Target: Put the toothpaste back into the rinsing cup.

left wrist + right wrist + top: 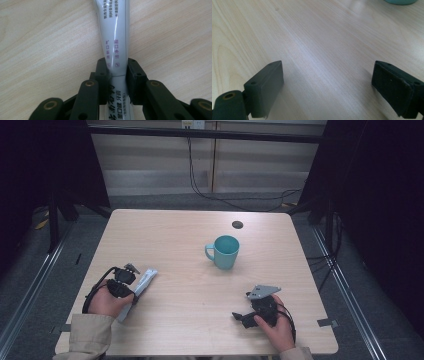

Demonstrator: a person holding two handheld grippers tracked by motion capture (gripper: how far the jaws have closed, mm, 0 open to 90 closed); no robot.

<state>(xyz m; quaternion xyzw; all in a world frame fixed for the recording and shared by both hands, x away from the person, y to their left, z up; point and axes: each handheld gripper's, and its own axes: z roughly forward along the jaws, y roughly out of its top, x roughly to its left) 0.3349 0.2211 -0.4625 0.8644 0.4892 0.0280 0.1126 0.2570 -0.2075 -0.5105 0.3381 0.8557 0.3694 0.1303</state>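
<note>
**White toothpaste tube clamped at the table's left edge**

White and glossy, with purple and black print: toothpaste tube (113, 37), pinched across its width between both pads of the left gripper (117, 75), jaws drawn in tight against its sides. Seen from above at about 8 o'clock on the pale wood table (180, 230), lying flat, long axis running from 7 toward 1 o'clock, with the left gripper (131, 272) over its middle. Well apart at about 4 o'clock: right gripper (240, 316), resting low near the table's front edge, jaws spread wide with nothing but bare wood between them. Past centre, toward 1 o'clock: teal mug (223, 251), upright, handle toward 9 o'clock, clear of both grippers.
</note>
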